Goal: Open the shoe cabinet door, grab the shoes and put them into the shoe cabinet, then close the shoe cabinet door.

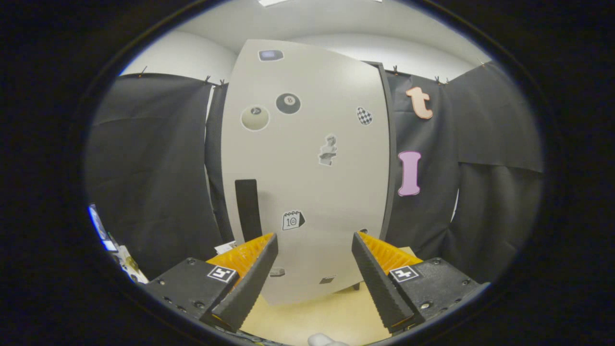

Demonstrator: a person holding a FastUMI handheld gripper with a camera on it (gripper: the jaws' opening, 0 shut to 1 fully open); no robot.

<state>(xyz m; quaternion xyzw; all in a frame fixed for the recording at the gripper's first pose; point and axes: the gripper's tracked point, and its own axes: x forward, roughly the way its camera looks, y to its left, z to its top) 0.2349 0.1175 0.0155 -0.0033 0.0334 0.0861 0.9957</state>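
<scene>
My tool [314, 269] was held w/ fingers apart, nothing between them but air. Straight ahead, beyond the tips, stood the cabinet [307, 168]: a tall pale door w/ several stickers on it, standing upright on the bench [307, 317]. Door looked flat to the front, i.e. closed as far as I could judge; a dark edge ran down its right side, poss. the cabinet's side panel, couldn't be sure.

The handle [248, 209] was a dark vertical strip, low on the door's left part. Long axis up-down. It lay just above and slightly left of my left finger's tip, farther away than the tip, not touching. So the relation that mattered: handle sat left of the tool's centre line, while the gap between the fingers pointed at bare door to the right of it.

Something pale [326, 340] showed on the bench at the very near edge, below the fingers; too cut off to say if it was a shoe.

A closed door fits both ends of the job: shoes waiting outside, or shoes already in and door shut again. Couldn't tell which from here.
</scene>
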